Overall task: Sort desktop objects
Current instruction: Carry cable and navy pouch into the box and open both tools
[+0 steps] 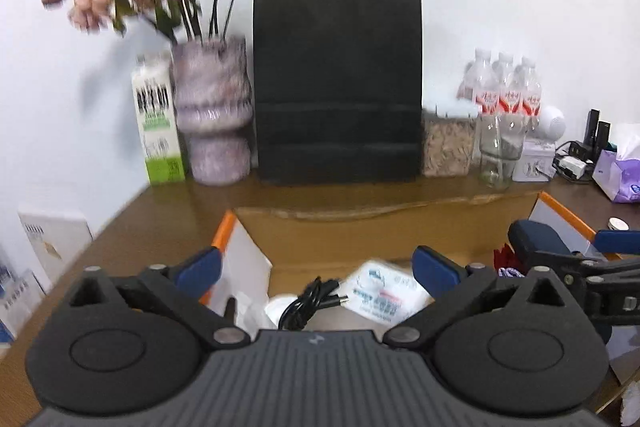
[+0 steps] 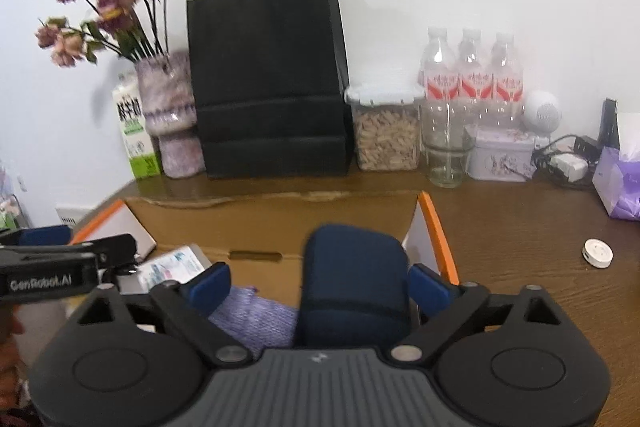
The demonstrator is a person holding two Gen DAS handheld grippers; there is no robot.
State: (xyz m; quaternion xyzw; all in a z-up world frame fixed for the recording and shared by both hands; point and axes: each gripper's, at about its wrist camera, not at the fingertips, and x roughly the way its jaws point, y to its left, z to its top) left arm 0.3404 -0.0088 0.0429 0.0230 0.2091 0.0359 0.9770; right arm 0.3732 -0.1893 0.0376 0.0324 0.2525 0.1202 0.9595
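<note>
An open cardboard box point(image 1: 360, 231) with orange-edged flaps sits on the brown desk; it also shows in the right wrist view point(image 2: 272, 223). Inside lie a black cable point(image 1: 308, 303), a white tissue packet point(image 1: 384, 291) and a purple knitted cloth point(image 2: 256, 319). My left gripper point(image 1: 316, 271) is open and empty above the box. My right gripper point(image 2: 320, 287) is open, and a dark blue case point(image 2: 354, 287) stands between its jaws over the box's right side; the right pad is against it, the left pad apart. The case also shows at the right of the left wrist view point(image 1: 536, 243).
Along the wall stand a milk carton point(image 1: 158, 119), a flower vase point(image 1: 214, 111), a black paper bag point(image 1: 338, 79), a cereal container point(image 2: 386, 131), water bottles point(image 2: 468, 79), a glass jar point(image 2: 446, 163), a tin point(image 2: 502, 155) and tissues point(image 2: 618, 187). A small white disc point(image 2: 598, 253) lies on the desk.
</note>
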